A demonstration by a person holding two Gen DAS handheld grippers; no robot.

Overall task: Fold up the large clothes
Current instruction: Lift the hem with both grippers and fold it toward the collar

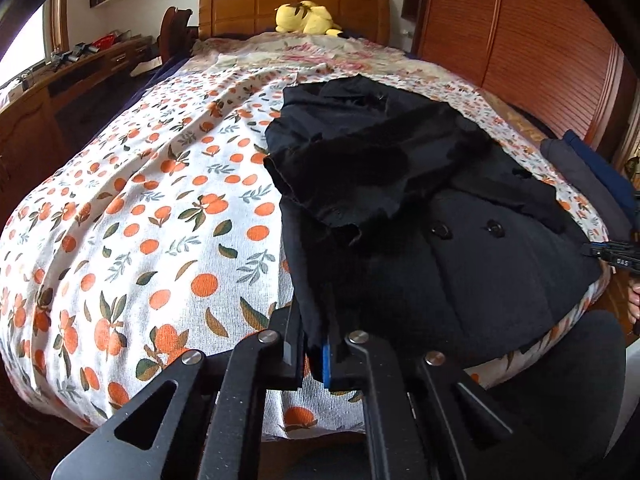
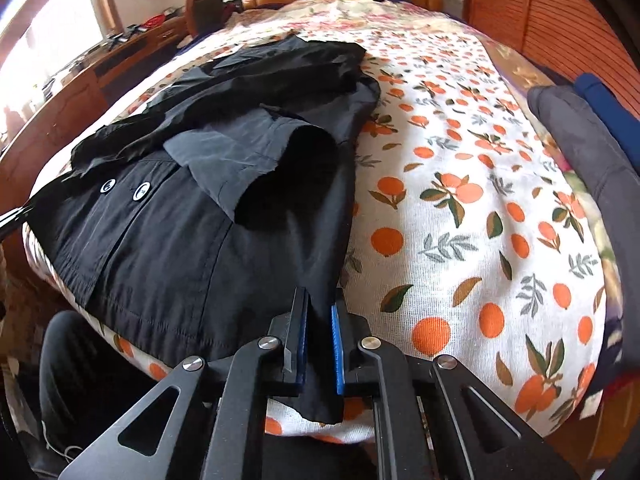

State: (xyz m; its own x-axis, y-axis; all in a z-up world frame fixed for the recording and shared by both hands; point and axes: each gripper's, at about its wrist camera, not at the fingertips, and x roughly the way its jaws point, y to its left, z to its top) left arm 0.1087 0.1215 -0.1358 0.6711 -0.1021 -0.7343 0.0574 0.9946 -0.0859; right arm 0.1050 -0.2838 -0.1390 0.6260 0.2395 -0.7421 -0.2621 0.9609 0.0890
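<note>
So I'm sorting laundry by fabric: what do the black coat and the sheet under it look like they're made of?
Coat: thin woven cloth, probably cotton or a blend, matte; it shows crisp creases, stitched hems and glossy buttons. Sheet: soft ribbed knit, likely cotton jersey, matte, with fine ribs visible under the orange-fruit print.

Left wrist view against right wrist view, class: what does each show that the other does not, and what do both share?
Only the left wrist view shows the left gripper shut on the black coat's left hem corner. Only the right wrist view shows the right gripper shut on its right hem corner. Both show the coat on the orange-print bedspread and the yellow plush toy.
</note>
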